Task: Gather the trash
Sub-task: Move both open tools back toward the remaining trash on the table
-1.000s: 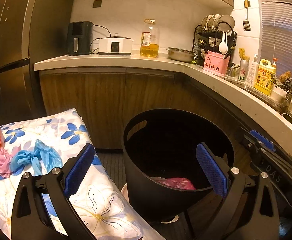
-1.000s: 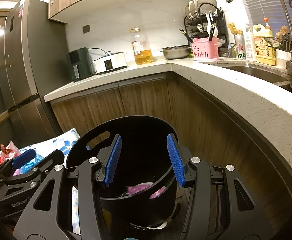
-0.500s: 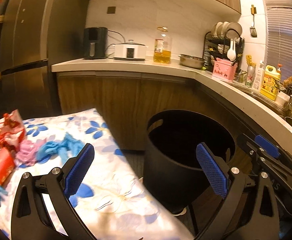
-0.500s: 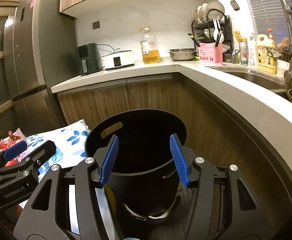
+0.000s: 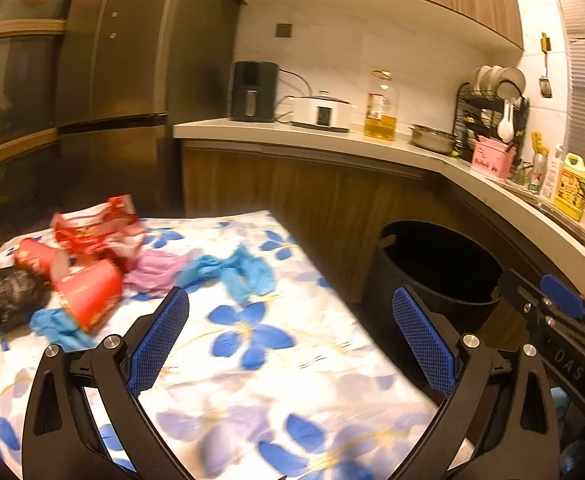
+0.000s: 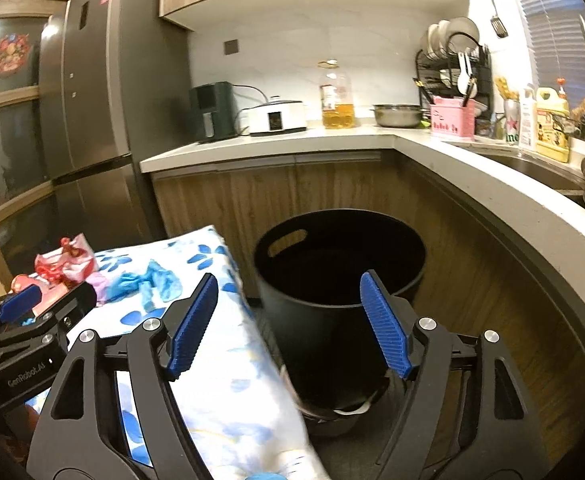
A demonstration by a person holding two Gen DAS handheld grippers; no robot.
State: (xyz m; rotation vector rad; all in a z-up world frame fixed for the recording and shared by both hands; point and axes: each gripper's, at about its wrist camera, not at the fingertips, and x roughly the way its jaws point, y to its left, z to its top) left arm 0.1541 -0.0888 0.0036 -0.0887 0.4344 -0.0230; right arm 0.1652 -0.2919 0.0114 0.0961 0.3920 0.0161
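Lying crumpled on the floral cloth (image 5: 276,364): red wrappers (image 5: 92,236), blue gloves (image 5: 232,272).

Left gripper (image 5: 290,338), jaws apart, above floral cloth (image 5: 252,380) with trash (image 5: 88,280).

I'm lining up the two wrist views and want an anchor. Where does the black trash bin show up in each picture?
Left wrist view: the black trash bin stands right of centre, beyond the right blue pad of the left tongs.
Right wrist view: the bin stands at centre, between the pads of the right tongs.
Shared landmark: the flowered cloth, just left of the bin in both.
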